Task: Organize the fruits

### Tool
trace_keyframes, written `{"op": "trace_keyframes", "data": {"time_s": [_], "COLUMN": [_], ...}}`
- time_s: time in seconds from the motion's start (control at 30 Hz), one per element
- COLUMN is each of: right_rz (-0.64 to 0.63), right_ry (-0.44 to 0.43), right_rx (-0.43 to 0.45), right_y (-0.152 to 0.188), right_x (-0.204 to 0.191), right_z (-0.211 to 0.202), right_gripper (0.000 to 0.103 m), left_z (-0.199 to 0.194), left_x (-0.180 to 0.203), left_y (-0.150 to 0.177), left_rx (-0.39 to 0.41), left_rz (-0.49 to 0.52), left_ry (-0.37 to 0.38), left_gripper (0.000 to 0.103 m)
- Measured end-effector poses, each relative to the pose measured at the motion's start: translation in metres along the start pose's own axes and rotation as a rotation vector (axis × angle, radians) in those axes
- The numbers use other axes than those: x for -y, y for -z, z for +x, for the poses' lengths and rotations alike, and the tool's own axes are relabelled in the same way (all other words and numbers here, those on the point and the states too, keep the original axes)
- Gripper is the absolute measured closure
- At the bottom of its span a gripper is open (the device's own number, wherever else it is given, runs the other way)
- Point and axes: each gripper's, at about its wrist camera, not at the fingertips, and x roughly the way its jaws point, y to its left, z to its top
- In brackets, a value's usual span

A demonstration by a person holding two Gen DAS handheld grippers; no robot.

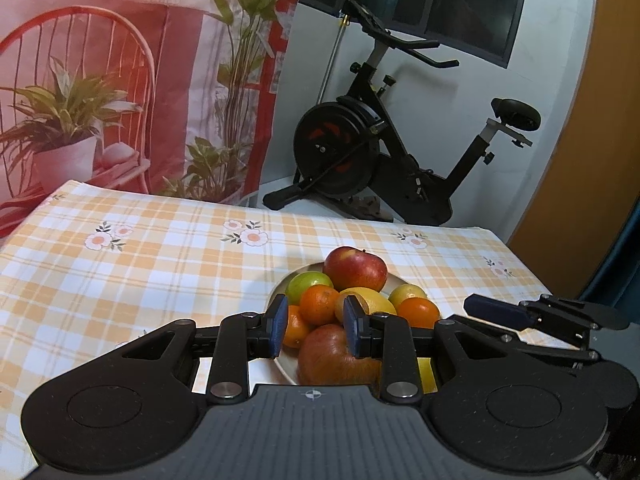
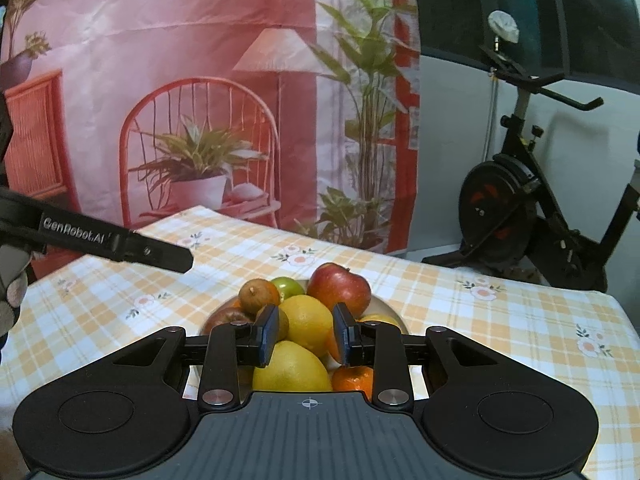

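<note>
All the fruit (image 1: pixel 352 312) sits heaped on the plate (image 1: pixel 280 364) mid-table, nothing more to gather that I see; my left claw (image 1: pixel 314 330) and right claw (image 2: pixel 306 334) hover apart, empty

Left tool (image 1: pixel 314 330) open above plate (image 1: pixel 396 280) heaped with apples, oranges, lemons; right tool (image 1: pixel 496 312) beside it on checked worktop (image 1: pixel 120 280).

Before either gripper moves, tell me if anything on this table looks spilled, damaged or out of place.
Nothing stands out. All the fruit sits heaped on the plate, none lying loose on the tablecloth. The left gripper and right gripper both hover open by the pile, holding nothing.
</note>
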Motion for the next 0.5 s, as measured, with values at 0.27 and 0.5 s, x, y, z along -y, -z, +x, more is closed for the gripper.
{"op": "trace_keyframes", "data": {"time_s": [0.27, 0.5], "right_rz": [0.025, 0.052], "right_ry": [0.005, 0.000], "right_rx": [0.018, 0.027], "right_y": [-0.003, -0.001], "right_x": [-0.008, -0.020], "right_z": [-0.015, -0.029], "right_gripper": [0.075, 0.074], "left_z": [-0.017, -0.033], "left_x": [0.010, 0.021], "left_y": [0.003, 0.010], "left_rx": [0.020, 0.034], "left_rz": [0.020, 0.048], "left_ry": [0.004, 0.018], "left_gripper": [0.070, 0.065]}}
